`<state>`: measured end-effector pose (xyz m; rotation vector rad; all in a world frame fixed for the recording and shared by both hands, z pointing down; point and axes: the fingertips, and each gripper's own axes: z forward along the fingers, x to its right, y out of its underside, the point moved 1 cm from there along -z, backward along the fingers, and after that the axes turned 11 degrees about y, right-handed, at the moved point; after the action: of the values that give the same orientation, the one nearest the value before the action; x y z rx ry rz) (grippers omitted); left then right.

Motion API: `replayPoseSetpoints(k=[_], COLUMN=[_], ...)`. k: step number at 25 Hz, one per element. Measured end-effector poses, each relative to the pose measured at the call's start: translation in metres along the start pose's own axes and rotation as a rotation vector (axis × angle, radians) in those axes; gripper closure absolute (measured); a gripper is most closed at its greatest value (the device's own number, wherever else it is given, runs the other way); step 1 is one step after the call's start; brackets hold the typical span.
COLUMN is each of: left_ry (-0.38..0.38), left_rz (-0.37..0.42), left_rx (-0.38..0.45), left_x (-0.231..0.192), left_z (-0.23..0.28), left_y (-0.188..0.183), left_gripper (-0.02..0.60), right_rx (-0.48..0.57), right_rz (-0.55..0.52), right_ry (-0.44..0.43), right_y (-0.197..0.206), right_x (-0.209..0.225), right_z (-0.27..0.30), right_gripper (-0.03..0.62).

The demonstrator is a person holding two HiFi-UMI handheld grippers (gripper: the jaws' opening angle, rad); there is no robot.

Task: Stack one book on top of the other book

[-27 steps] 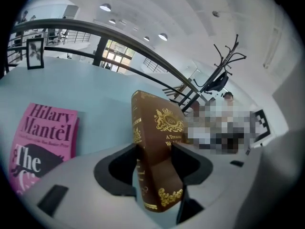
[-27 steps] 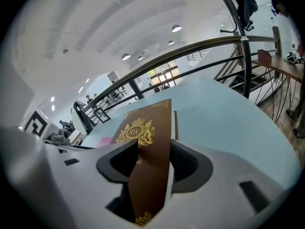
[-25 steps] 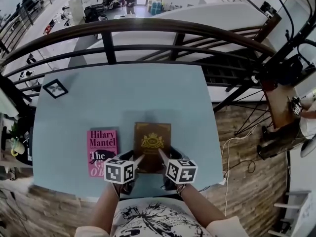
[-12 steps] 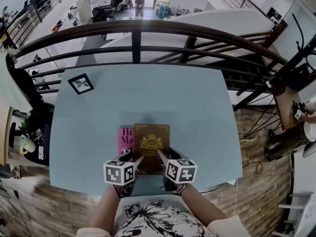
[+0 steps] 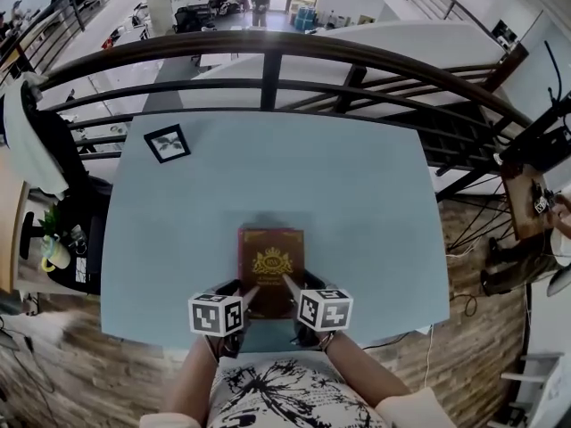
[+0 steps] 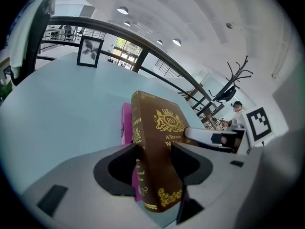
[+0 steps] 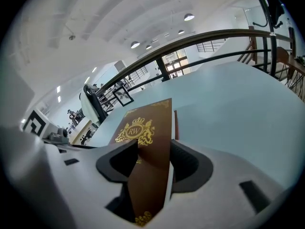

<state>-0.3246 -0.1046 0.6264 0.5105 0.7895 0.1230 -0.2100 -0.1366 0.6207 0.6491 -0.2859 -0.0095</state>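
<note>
Head view is showing the brown book (image 5: pixel 270 270) being carried by its near edge, its gold crest lying just beyond the jaws. The left gripper (image 6: pixel 153 152) is clamping its jaws on the near corner at the spine, and the right gripper (image 7: pixel 155 151) is clamping its own on the other near corner, so both are pinching the same book. The pink book (image 6: pixel 126 128) is lying under it, peeking out only as a thin strip on the outer side of the left jaws; whether the two covers are touching yet I cannot tell. Both are sitting over the pale blue counter (image 5: pixel 357 203), with a picture frame (image 5: pixel 168 143) far beyond the jaws and a dark railing (image 5: pixel 268 47) past the far edge. Trouble I'd be expecting: one pair of jaws letting go before the other, swinging the brown book askew, or a sideways drag shoving the pink one along. Counting: two books, two grippers, one frame, one counter.
</note>
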Motion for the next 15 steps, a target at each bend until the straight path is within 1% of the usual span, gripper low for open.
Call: replayPoseSetpoints(k=[2, 7, 11, 15], left_ry=[0.004, -0.018, -0.002, 0.027], left_rz=[-0.012, 0.018, 0.021, -0.003], left_rx=[-0.012, -0.043, -0.040, -0.031], left_x=[-0.006, -0.015, -0.018, -0.018], left_z=[0.001, 0.003, 0.003, 0.006], left_y=[0.004, 0.007, 0.005, 0.007], left_gripper=[0.368, 0.368, 0.368, 0.367], right_rx=[-0.013, -0.040, -0.034, -0.023], right_rz=[-0.015, -0.014, -0.016, -0.052], right_ry=[0.013, 0.042, 0.045, 0.038], right_y=[0.003, 0.011, 0.012, 0.011], right_x=[-0.003, -0.003, -0.003, -0.003], right_z=[0.005, 0.013, 0.017, 0.018], right_gripper=[0.390, 0.388, 0.384, 0.379])
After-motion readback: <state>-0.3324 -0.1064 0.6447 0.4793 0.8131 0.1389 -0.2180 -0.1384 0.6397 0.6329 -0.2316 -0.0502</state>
